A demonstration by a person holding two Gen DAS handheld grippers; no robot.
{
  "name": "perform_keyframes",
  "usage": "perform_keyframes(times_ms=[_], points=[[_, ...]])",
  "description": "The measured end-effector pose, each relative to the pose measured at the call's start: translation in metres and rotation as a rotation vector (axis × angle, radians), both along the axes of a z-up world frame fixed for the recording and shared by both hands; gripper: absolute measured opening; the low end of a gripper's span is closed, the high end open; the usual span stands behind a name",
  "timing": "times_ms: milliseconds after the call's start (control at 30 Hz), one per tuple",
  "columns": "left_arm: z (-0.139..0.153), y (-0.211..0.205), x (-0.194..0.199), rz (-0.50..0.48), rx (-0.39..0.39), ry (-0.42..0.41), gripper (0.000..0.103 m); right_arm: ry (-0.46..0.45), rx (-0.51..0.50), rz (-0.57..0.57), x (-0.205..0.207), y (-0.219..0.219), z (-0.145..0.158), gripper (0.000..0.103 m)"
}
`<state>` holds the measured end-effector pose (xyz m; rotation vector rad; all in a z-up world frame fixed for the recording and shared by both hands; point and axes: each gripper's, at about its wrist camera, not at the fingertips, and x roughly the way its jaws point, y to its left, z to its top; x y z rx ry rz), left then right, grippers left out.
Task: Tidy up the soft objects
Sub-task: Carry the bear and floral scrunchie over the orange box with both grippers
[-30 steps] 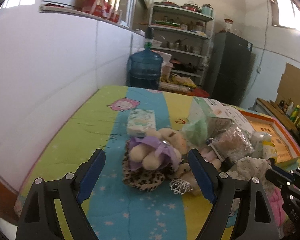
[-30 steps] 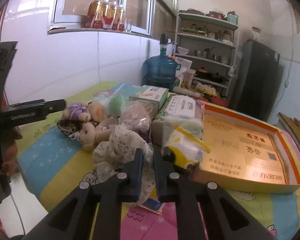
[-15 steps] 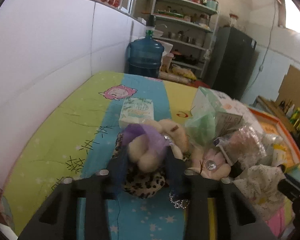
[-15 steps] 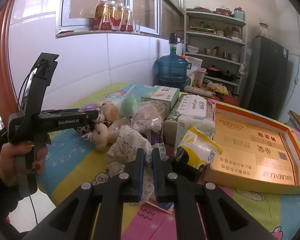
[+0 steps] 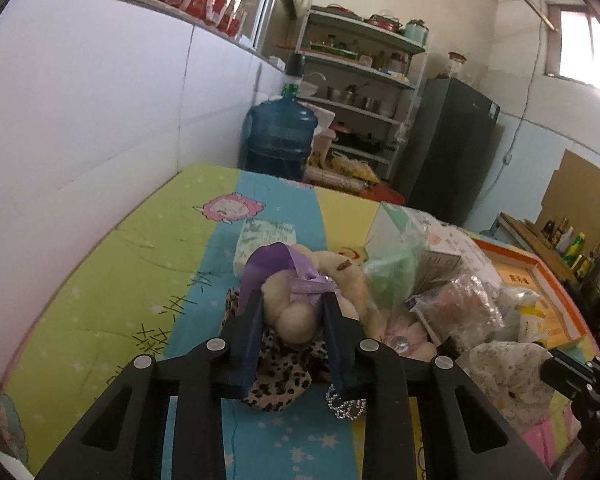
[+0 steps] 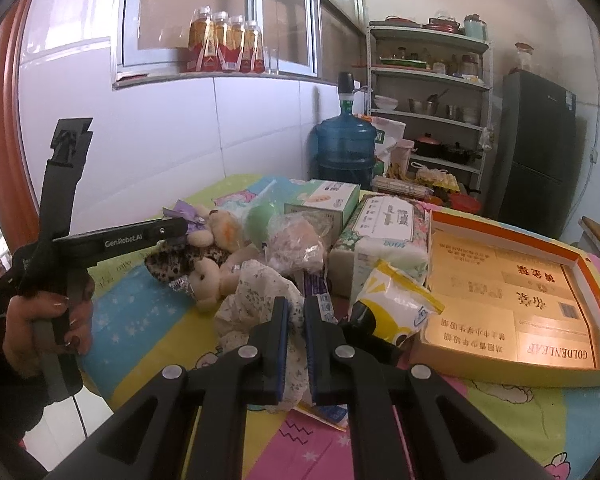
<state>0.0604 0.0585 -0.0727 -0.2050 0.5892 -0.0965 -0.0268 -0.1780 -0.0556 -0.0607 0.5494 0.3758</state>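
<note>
My left gripper (image 5: 290, 300) is shut on a cream plush bear with a purple ribbon (image 5: 296, 312), lifted slightly above a leopard-print cloth (image 5: 280, 376); the gripper also shows in the right wrist view (image 6: 180, 226). My right gripper (image 6: 296, 304) is shut on a floral white cloth (image 6: 260, 288) near the table's front. A second plush bear (image 6: 208, 276) lies beside that cloth. An open orange-rimmed cardboard box (image 6: 512, 312) sits at the right.
Tissue packs (image 6: 384, 224), a green box (image 6: 324, 200), plastic-wrapped bundles (image 6: 300, 240) and a yellow-white bag (image 6: 392, 304) crowd the table's middle. A tissue pack (image 5: 266, 240) lies beyond the bear. A blue water jug (image 5: 280, 136) and shelves stand behind; the white wall runs along the left.
My left gripper has moved forward and closed on the purple-ribboned bear, which has risen a little. My right gripper stays shut on the floral cloth and has lifted slightly.
</note>
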Motion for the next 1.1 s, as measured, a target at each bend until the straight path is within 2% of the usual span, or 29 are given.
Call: perform_keyframes(times_ms=[300, 400, 633, 833, 1100], points=[[0.033, 0.008, -0.025, 0.016, 0.004, -0.101, 0.029, -0.051, 0.066, 0.03, -0.008, -0.008, 0.021, 0.004], [0.043, 0.008, -0.033, 0.009, 0.003, -0.128, 0.029, -0.055, 0.089, 0.04, -0.009, -0.01, 0.026, 0.004], [0.068, 0.0, -0.047, -0.026, 0.005, -0.188, 0.029, -0.127, 0.112, 0.044, -0.018, -0.019, 0.051, 0.004], [0.085, -0.027, -0.044, -0.091, 0.015, -0.201, 0.029, -0.193, 0.108, -0.002, -0.021, -0.04, 0.069, 0.004], [0.103, -0.083, -0.038, -0.242, 0.002, -0.22, 0.029, -0.255, 0.099, -0.111, -0.024, -0.086, 0.085, 0.004]])
